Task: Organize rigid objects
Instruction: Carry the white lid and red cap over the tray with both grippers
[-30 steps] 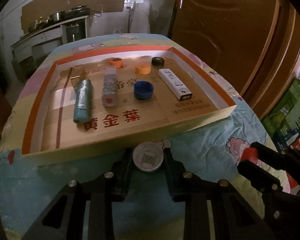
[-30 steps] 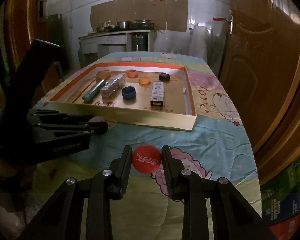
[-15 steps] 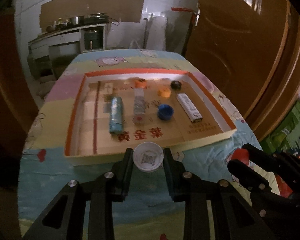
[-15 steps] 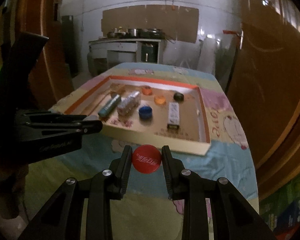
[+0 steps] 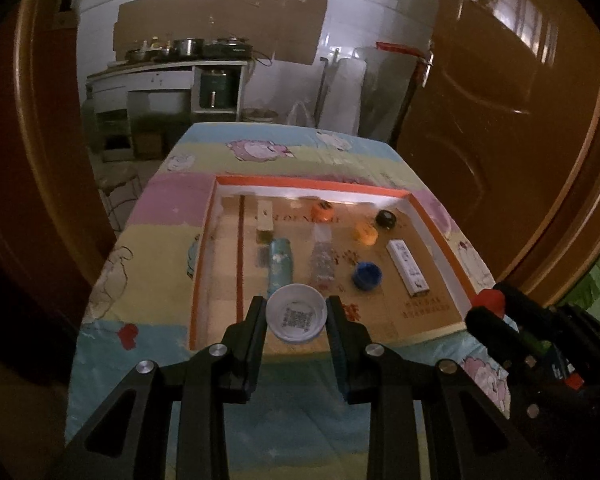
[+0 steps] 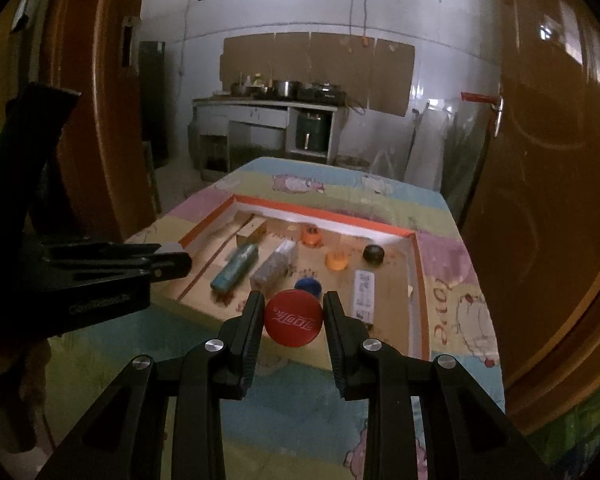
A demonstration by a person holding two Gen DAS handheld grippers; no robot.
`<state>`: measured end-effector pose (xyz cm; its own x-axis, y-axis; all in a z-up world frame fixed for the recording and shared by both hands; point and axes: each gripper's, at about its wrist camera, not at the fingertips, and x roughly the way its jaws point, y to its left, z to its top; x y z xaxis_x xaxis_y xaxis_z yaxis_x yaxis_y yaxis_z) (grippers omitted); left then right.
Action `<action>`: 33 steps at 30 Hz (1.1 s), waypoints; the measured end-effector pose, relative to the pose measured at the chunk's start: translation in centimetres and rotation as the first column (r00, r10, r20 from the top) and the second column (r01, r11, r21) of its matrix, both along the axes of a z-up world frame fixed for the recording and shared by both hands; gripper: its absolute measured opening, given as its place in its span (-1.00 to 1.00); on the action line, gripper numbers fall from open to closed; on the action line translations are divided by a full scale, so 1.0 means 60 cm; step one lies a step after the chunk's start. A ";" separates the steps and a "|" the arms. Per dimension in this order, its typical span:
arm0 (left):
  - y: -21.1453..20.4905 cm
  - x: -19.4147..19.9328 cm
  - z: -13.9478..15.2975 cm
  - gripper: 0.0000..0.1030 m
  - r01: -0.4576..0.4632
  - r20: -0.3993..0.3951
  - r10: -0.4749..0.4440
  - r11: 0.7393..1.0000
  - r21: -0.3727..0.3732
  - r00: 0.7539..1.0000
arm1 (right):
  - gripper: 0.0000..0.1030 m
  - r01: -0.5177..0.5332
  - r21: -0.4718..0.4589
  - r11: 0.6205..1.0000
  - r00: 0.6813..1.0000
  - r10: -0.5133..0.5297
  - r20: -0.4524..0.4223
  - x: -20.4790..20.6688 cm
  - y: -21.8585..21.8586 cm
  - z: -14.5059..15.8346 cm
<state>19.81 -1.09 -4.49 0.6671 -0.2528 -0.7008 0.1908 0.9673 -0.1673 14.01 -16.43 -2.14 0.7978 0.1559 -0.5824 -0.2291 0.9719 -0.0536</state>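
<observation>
My white cap (image 5: 296, 317) covers the teal tube's (image 5: 280, 261) near end and part of the tray's (image 5: 440, 236) printed characters. My red cap (image 6: 294, 318) hides the blue cap's (image 6: 308, 285) near edge. The far counter's pots (image 6: 284, 87) are too small to tell apart.

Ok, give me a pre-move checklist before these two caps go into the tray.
1. Left gripper clamps the white cap: ok.
2. Right gripper clamps the red cap: ok.
3. Tray in view of both cameras: ok.
4. Bare tray floor at the near right, in front of the white box: ok.
5. Grippers apart from each other: ok.
6. Height of the caps above the tray's near wall: cannot tell.
</observation>
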 end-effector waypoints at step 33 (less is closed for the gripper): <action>0.038 0.166 -0.021 -0.41 -0.077 -0.054 0.078 0.997 0.020 0.995 | -0.40 -0.014 0.094 0.996 0.991 0.026 -0.130 0.218 -0.023 -0.018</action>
